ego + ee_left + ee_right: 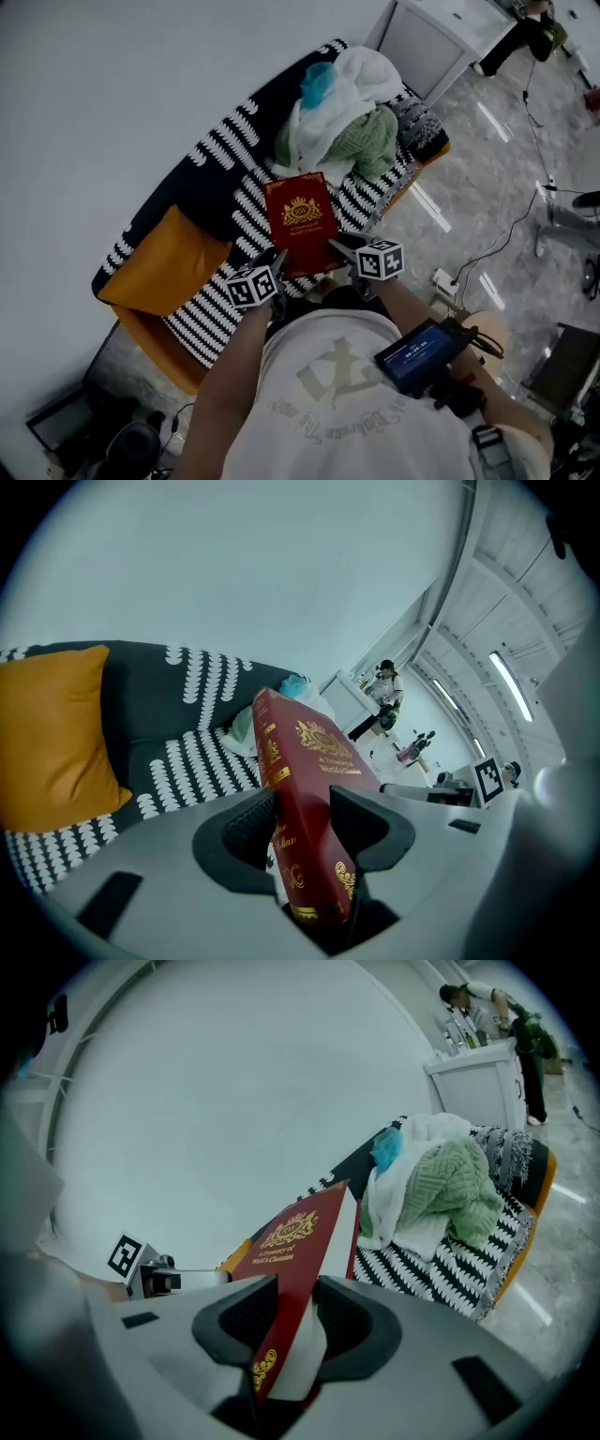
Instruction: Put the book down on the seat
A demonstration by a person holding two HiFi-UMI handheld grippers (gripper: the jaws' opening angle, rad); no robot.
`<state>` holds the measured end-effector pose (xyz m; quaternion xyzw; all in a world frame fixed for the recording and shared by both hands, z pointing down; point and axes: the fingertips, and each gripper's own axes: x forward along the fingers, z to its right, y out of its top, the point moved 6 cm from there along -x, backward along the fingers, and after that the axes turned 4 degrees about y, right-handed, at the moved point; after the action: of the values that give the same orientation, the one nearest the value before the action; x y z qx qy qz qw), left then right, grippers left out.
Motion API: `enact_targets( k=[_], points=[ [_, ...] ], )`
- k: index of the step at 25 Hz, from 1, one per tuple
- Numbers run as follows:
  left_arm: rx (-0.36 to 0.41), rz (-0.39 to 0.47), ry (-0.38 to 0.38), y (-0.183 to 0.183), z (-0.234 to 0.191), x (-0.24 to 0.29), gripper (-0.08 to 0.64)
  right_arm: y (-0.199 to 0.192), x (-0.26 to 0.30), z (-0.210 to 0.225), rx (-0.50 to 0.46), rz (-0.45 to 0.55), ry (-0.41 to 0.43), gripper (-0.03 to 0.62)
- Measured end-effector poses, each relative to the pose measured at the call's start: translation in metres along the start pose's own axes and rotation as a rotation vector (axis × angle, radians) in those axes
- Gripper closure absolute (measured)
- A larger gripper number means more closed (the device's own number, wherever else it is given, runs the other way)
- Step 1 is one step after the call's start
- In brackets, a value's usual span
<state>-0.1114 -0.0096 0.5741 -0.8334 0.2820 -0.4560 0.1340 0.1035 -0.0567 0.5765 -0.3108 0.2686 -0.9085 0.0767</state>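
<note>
Red-covered and stamped with a gold crest, the hardcover book [302, 223] hangs between my two tools over the black-and-white patterned seat of the sofa [251, 208]. It sits in the open stretch between the orange cushion [164, 262] and the heap of white and green laundry [349, 127]. My left gripper [300, 817] is clamped on the spine edge near the bottom corner, with its jaws pressed against the front and back covers. My right gripper [286, 1312] pinches the opposite, page-edge side at about the same height. I judge that holding both near corners keeps the heavy volume level and stops it from twisting as I lower it, and the bare patch is the only spot where it can lie flat. The book's long axis runs straight away from me toward the sofa back. Its front cover faces up, its title end is farthest from me, and its spine is on my left. The far end looks tipped a little upward, and I cannot tell whether any part touches the fabric yet.
</note>
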Motion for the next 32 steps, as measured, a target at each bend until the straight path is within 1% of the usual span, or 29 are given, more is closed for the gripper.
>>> enact_targets(
  k=[14, 19, 27, 32],
  points=[
    [-0.062, -0.045, 0.058, -0.006, -0.016, 0.033, 0.37, 0.001, 0.028, 0.035, 0.019, -0.087, 0.024, 0.451],
    [-0.075, -0.063, 0.065, -0.006, -0.024, 0.046, 0.37, 0.001, 0.039, 0.047, 0.03, -0.107, 0.02, 0.451],
    [-0.094, -0.11, 0.074, -0.018, -0.04, 0.073, 0.37, -0.014, 0.055, 0.071, 0.061, -0.151, 0.006, 0.451],
    [-0.104, -0.121, 0.076, -0.025, -0.049, 0.087, 0.37, -0.02, 0.065, 0.084, 0.064, -0.168, 0.004, 0.451]
  ],
)
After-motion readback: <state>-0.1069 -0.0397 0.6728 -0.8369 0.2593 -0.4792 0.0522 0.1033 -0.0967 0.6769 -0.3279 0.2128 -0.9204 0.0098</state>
